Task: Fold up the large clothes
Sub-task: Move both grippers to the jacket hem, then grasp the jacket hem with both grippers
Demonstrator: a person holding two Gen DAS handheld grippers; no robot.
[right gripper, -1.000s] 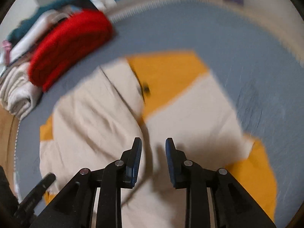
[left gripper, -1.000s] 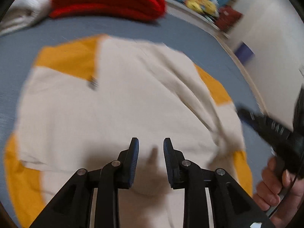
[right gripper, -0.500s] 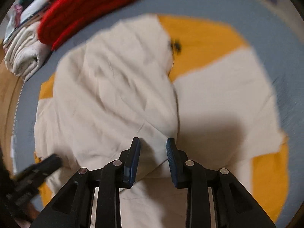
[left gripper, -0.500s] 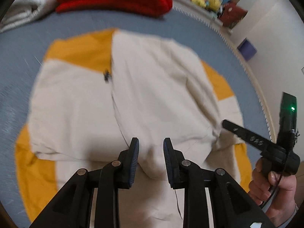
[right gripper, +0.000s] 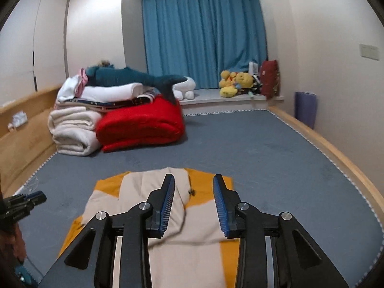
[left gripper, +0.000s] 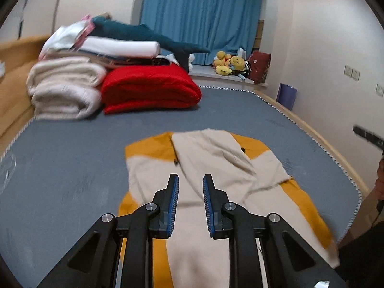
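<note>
A cream and orange garment (left gripper: 216,168) lies partly folded on the grey bed, one side flap folded over its middle. It also shows in the right wrist view (right gripper: 168,216). My left gripper (left gripper: 190,184) is open and empty, raised above the garment's near part. My right gripper (right gripper: 193,184) is open and empty, also held above the garment. The right gripper's tip shows at the left wrist view's right edge (left gripper: 367,136). The left gripper shows at the right wrist view's left edge (right gripper: 24,201).
A folded red blanket (left gripper: 148,88) and cream blankets (left gripper: 64,88) with stacked linens stand at the bed's far left. Plush toys (right gripper: 235,81) sit on the window ledge under a blue curtain (right gripper: 204,31). The wooden bed frame (right gripper: 336,153) runs along the right.
Both grippers have lifted and tilted up from looking down at the garment to looking across the bed. The right jaws have opened wider. The garment lies still.
</note>
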